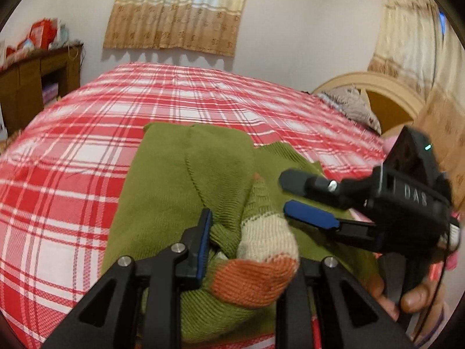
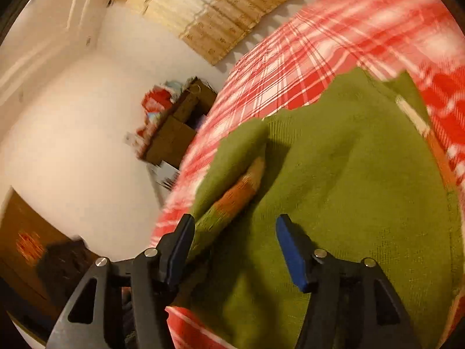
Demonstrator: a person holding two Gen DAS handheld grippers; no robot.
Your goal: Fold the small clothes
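On the checked bed (image 1: 72, 151), a green knit sweater (image 1: 174, 174): soft, light, floppy, stretchy. Sleeve cuff (image 1: 261, 267) pinched in left gripper (image 1: 250, 250) jaws; right gripper (image 2: 232, 250) jaws apart, empty, over the sweater. Best taken by cuff or hem.

Warm indoor light is filling both views, with daylight glowing through the curtain (image 1: 177, 8). Fisheye lenses are bending the edges, and black vignette is cutting the corners. The right wrist view is smearing with motion blur; the left is blurring only mildly. Soft shadows are falling under the curtain hem.
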